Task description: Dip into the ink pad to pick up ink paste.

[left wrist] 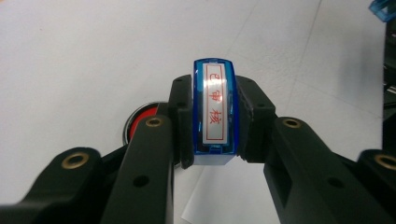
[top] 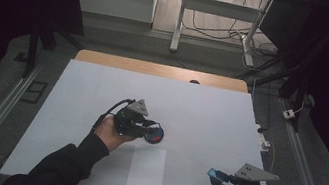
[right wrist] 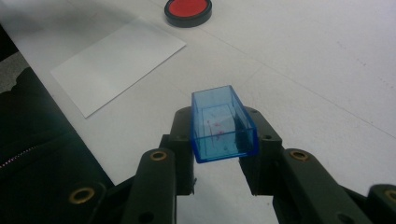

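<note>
My left gripper (left wrist: 215, 123) is shut on a blue stamp (left wrist: 215, 109) whose white label bears red characters. It hangs just above a round red ink pad (left wrist: 140, 122) in a black case; in the high view the left gripper (top: 146, 130) sits mid-table over the ink pad (top: 155, 135). My right gripper (right wrist: 223, 140) is shut on a clear blue stamp cap (right wrist: 222, 123), open side up. In the high view the right gripper (top: 219, 179) is low at the table's front right, the cap (top: 215, 175) at its tip.
A white sheet of paper (top: 146, 169) lies near the front edge between the two hands, also seen as the paper (right wrist: 116, 58). The ink pad (right wrist: 187, 10) sits beyond it. The white table top (top: 200, 108) stretches far behind; a dark sleeve (top: 64, 167) comes in at lower left.
</note>
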`<state>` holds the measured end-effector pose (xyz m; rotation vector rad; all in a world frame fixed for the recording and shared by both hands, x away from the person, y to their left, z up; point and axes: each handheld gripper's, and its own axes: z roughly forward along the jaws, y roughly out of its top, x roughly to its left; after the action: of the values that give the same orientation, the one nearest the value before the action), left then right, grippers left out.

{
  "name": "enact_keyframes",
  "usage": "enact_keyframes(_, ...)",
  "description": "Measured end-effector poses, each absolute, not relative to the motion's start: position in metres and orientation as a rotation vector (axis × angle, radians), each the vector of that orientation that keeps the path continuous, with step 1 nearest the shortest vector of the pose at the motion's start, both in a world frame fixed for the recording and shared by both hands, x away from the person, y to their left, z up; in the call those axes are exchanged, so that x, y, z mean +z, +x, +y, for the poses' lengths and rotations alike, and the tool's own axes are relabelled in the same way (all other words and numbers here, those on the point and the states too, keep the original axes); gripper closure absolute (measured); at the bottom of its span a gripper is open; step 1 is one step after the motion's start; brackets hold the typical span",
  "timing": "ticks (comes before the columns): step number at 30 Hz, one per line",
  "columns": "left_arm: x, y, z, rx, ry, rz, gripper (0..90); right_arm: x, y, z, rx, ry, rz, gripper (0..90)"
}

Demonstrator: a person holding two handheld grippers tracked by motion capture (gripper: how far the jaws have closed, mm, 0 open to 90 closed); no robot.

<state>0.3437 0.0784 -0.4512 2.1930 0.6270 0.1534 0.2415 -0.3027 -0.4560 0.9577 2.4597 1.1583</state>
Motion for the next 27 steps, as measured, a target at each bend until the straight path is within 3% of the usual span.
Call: enact_keyframes(27, -0.440, 0.310, 0.080, 0.091, 2.195, 0.553, 70.3, -0.456, 0.241, -0.303, 1.162, 0.956, 2.458, 68.3)
